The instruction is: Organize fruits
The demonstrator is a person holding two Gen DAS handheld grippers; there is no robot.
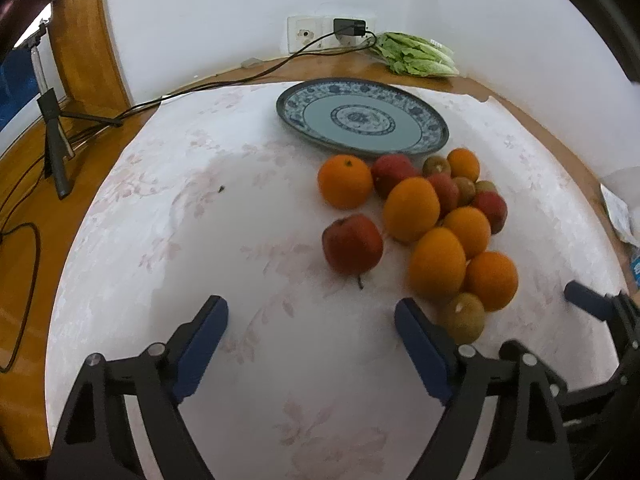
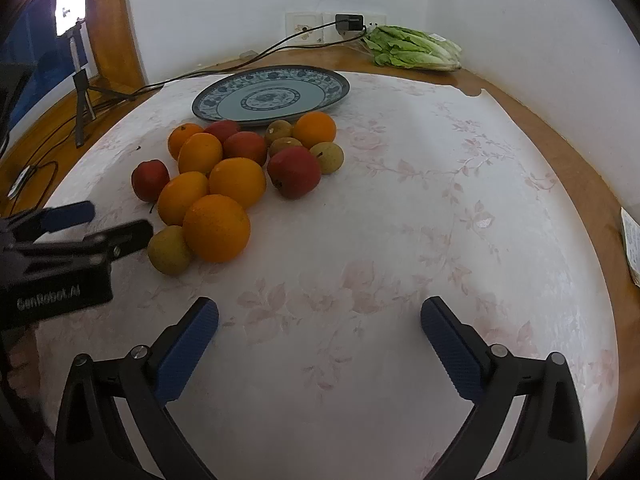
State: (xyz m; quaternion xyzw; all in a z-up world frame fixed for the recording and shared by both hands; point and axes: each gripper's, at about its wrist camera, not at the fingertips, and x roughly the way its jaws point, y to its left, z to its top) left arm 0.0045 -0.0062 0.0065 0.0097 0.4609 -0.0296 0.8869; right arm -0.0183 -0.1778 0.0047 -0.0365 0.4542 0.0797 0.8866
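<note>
A pile of oranges point(image 1: 410, 210), red apples point(image 1: 352, 244) and small green-brown fruits point(image 1: 464, 316) lies on the white floral tablecloth point(image 1: 240, 260), just in front of an empty blue patterned plate point(image 1: 362, 118). My left gripper point(image 1: 310, 318) is open and empty, just short of the pile, its right finger beside a green-brown fruit. My right gripper point(image 2: 320, 320) is open and empty over bare cloth, to the right of the pile point(image 2: 216, 228). The plate point(image 2: 270, 94) and the left gripper point(image 2: 92, 224) also show in the right wrist view.
A head of lettuce point(image 1: 416, 54) lies at the back by the wall. A charger cable point(image 1: 224, 84) runs from the wall socket point(image 1: 320, 32) across the wooden table edge. A small tripod point(image 1: 56, 140) stands at the left. Paper point(image 2: 632, 244) lies at the right edge.
</note>
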